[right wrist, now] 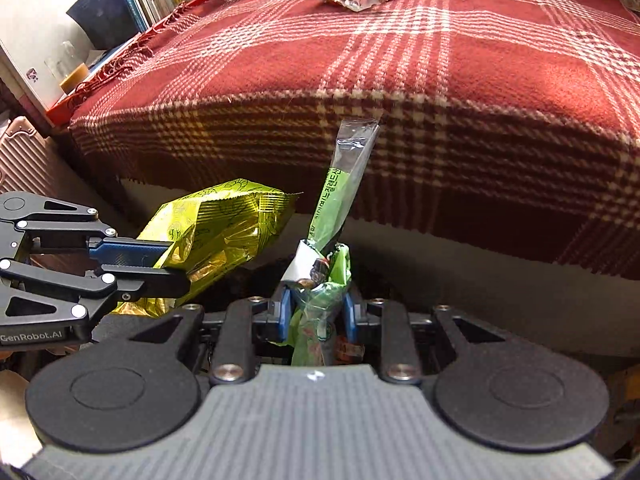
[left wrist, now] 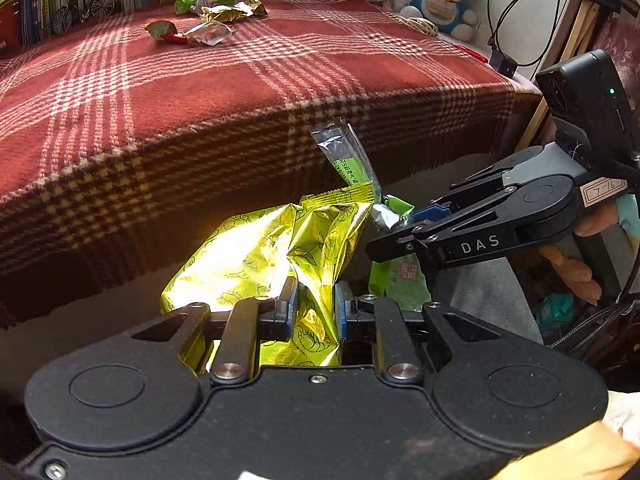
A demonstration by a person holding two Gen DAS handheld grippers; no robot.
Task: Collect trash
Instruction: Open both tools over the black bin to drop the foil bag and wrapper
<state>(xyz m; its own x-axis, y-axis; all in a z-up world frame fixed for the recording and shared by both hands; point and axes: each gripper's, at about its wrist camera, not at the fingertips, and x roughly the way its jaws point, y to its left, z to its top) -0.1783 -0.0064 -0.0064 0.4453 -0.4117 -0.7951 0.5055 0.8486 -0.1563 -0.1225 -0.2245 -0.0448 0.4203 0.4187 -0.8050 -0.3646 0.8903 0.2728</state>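
The left hand-held gripper (left wrist: pixel 316 312) is clenched on a crinkled yellow-green foil bag (left wrist: pixel 260 256), and the right hand-held gripper (right wrist: pixel 316 312) is pinched nearly closed on a bunch of green wrappers (right wrist: pixel 332 220), both held below the edge of the plaid-covered desk (right wrist: pixel 400 80). More wrappers (left wrist: pixel 208 12) lie at its far side. No bin shows, so both grips should probably stay firm until the trash is over one.
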